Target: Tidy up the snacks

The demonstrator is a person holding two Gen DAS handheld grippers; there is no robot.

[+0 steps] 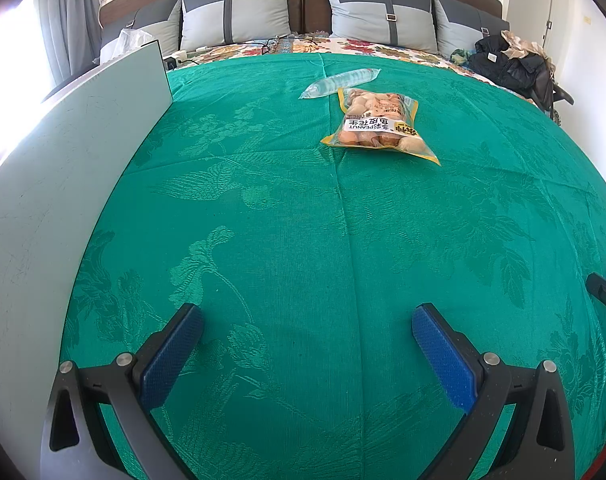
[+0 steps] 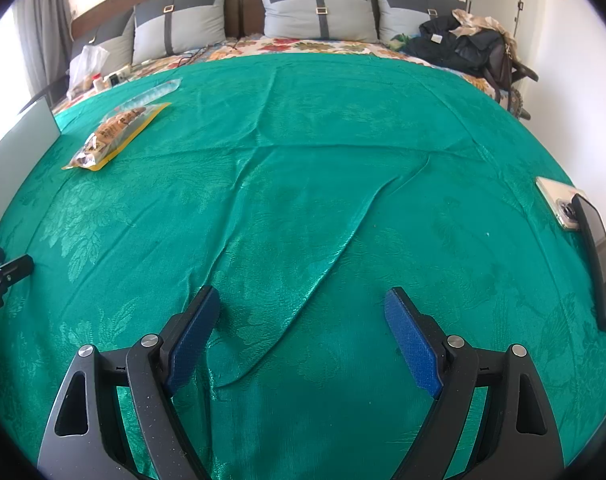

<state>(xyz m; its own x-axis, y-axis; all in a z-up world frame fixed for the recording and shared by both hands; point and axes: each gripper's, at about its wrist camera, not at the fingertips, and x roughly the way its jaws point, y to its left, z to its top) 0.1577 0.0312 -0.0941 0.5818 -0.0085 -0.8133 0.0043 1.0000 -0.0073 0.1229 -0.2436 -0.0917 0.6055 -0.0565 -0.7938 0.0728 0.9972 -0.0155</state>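
Note:
A yellow-edged bag of peanuts (image 1: 379, 122) lies on the green bedcover, far ahead of my left gripper (image 1: 307, 324), which is open and empty. A clear tube-shaped snack pack (image 1: 339, 82) lies just beyond the bag. In the right wrist view the peanut bag (image 2: 117, 134) and the clear pack (image 2: 153, 92) lie far off at the upper left. My right gripper (image 2: 303, 306) is open and empty over a fold in the cover.
A pale grey box wall (image 1: 75, 184) stands along the left; it also shows in the right wrist view (image 2: 19, 144). A phone (image 2: 559, 204) and a black flat object (image 2: 599, 264) lie at the right. Pillows (image 1: 235, 16) and dark clothes (image 1: 511, 62) are at the headboard.

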